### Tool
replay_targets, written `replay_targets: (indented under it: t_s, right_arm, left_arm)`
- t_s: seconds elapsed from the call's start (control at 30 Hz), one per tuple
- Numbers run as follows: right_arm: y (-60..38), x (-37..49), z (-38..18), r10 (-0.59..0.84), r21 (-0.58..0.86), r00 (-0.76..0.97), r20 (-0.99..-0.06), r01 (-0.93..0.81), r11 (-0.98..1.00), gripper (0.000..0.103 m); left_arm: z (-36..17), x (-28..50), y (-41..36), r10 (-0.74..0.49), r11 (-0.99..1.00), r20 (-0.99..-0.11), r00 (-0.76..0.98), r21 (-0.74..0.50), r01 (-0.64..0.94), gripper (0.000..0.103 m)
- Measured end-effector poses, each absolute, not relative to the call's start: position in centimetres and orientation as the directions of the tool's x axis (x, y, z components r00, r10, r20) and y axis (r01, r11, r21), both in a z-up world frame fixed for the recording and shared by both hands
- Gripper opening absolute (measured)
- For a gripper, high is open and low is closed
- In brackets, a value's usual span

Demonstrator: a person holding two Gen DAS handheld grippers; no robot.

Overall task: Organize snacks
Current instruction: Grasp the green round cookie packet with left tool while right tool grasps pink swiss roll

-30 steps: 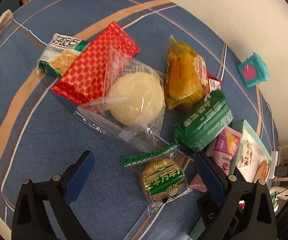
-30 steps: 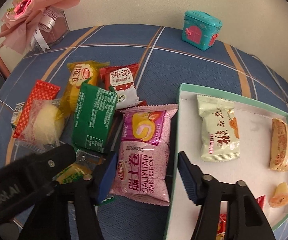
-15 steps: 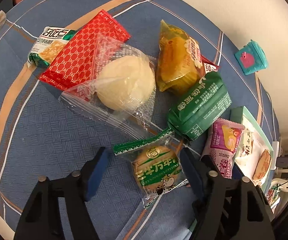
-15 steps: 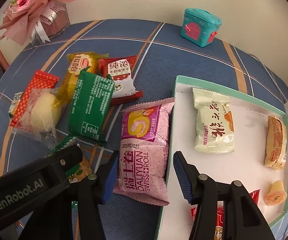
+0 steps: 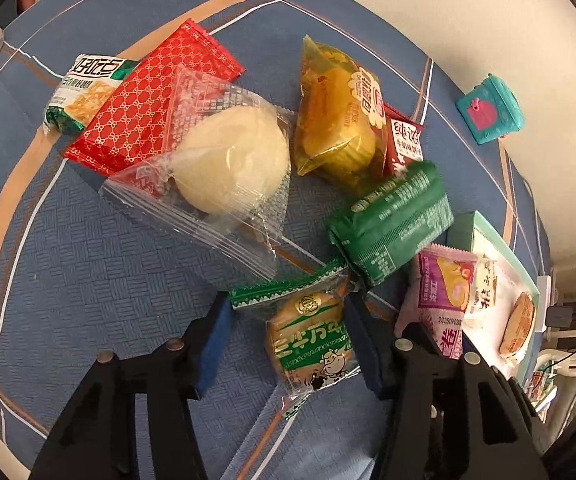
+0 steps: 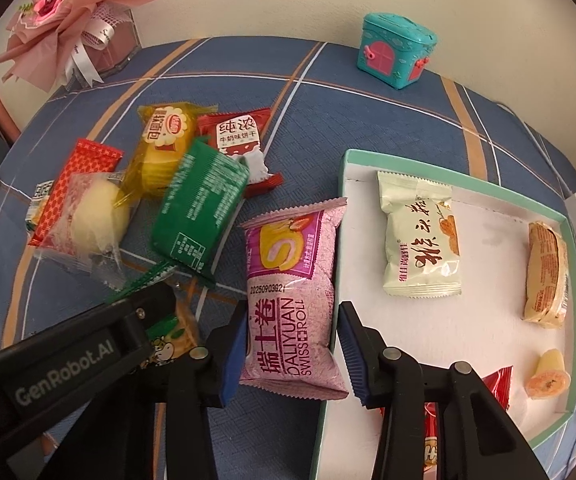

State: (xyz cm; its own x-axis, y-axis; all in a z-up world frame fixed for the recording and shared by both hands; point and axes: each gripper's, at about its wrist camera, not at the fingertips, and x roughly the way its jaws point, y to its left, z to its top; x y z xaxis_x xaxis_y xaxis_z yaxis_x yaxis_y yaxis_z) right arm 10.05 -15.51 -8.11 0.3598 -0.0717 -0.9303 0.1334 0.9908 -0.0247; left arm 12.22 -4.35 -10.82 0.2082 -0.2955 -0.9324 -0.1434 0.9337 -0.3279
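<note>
The red packet (image 6: 498, 392) in the tray (image 6: 428, 162) is largely hidden behind the right gripper (image 6: 292, 350); its print cannot be read.

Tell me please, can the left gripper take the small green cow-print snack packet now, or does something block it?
Probably yes. The left gripper already straddles the small green snack packet, jaws closing, nothing between. The green pack lies just beyond.

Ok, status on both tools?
Left tool closing around green-label cake. Right tool closing around pink Swiss roll. Tray beside it, nothing blocking.
</note>
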Motion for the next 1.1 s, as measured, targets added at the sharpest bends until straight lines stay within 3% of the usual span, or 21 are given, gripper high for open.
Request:
replay_targets:
  t_s: [0.5, 0.8, 1.1]
  right_arm:
    - [-14.8, 9.5, -6.2, -0.031, 0.006, 0.388, -0.921, 0.095, 0.995, 0.033]
    - [-14.5, 9.8, -6.9, 0.014, 0.05, 0.385, -0.923, 0.083, 0.995, 0.034]
    - [-14.4, 10.1, -7.8, 0.027, 0.063, 0.361, -0.932, 0.087, 0.994, 0.04]
  left_arm:
    - [-10.9, 12.8, -1.8, -0.294, 0.921, -0.928, 0.229, -0.339, -0.191, 0.05]
    - [-9.4, 12.7, 0.2, -0.277, 0.912, -0.922, 0.272, -0.341, -0.228, 0.049]
    - [-9.5, 13.0, -2.3, -0.318, 0.923, -0.92, 0.228, -0.356, -0.146, 0.049]
